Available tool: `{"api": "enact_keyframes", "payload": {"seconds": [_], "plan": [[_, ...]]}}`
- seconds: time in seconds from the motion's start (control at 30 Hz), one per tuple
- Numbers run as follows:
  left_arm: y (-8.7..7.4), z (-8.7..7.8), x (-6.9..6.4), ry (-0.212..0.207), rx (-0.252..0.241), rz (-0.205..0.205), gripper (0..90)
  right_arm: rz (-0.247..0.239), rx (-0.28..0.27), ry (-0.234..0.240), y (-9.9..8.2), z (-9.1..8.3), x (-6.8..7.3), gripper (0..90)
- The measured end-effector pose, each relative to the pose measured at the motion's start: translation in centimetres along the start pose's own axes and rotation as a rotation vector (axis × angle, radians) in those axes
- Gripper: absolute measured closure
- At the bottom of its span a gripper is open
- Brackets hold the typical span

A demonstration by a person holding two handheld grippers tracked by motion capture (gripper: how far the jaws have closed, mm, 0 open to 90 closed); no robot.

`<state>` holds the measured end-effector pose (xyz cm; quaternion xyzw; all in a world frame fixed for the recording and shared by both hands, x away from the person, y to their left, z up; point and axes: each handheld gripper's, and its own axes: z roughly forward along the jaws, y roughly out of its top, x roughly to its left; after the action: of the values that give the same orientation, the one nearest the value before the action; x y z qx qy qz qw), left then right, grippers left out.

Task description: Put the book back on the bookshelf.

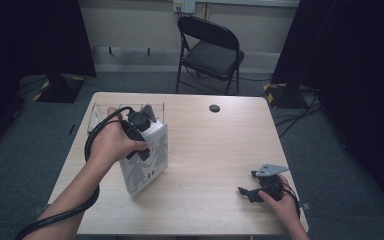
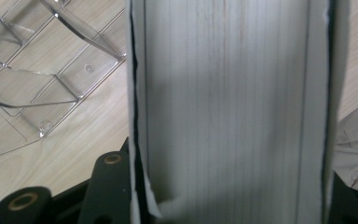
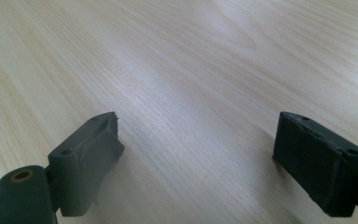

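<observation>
Wood of a pale table (image 1: pixel 215 165) is seen from the high view, and a thick white book (image 1: pixel 147 160) is stood up on it, near the left side. The book is gripped at its top by the left gripper (image 1: pixel 139 131), which is held in the person's left hand (image 1: pixel 111 144). A clear plastic rack (image 1: pixel 100 112) is seen just behind the book, toward the far left corner of the table. The right gripper (image 1: pixel 250 192) is rested low on the table near the right front corner, well apart from the book. A black folding chair (image 1: pixel 210 50) is seen on the floor beyond the table. From the left gripper view, the white page edges of the book (image 2: pixel 228 107) are seen up close, and the book is squeezed between the two black jaws. The clear rack (image 2: pixel 42 88) is seen beside it on the wood, and its slots look bare. From the right gripper view, bare table wood (image 3: pixel 177 70) is seen, and the jaws are spread wide with nothing held between them. It can be judged that the book has been picked up, but it has not yet been put into the rack. What is left, it seems, is for the book to be moved over and set down in a slot.
</observation>
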<state>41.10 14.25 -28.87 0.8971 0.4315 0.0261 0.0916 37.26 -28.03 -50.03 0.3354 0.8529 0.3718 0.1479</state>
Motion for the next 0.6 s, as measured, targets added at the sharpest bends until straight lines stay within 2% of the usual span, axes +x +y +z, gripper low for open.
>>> {"api": "enact_keyframes", "payload": {"seconds": [0.13, 0.37, 0.6], "plan": [[-0.2, 0.0, 0.3, -0.013, -0.004, -0.009, 52.8, 0.000, 0.000, 0.000, 0.0, 0.0, 0.0, 13.2], [-0.5, -0.2, 0.7, 0.009, 0.007, -0.016, 52.8, 0.000, 0.000, 0.000, 0.0, 0.0, 0.0, 13.2], [-0.7, -0.2, 1.3, 0.007, 0.005, -0.042, 52.9, 0.000, 0.000, 0.001, 0.0, 0.0, 0.0, 13.2]]}}
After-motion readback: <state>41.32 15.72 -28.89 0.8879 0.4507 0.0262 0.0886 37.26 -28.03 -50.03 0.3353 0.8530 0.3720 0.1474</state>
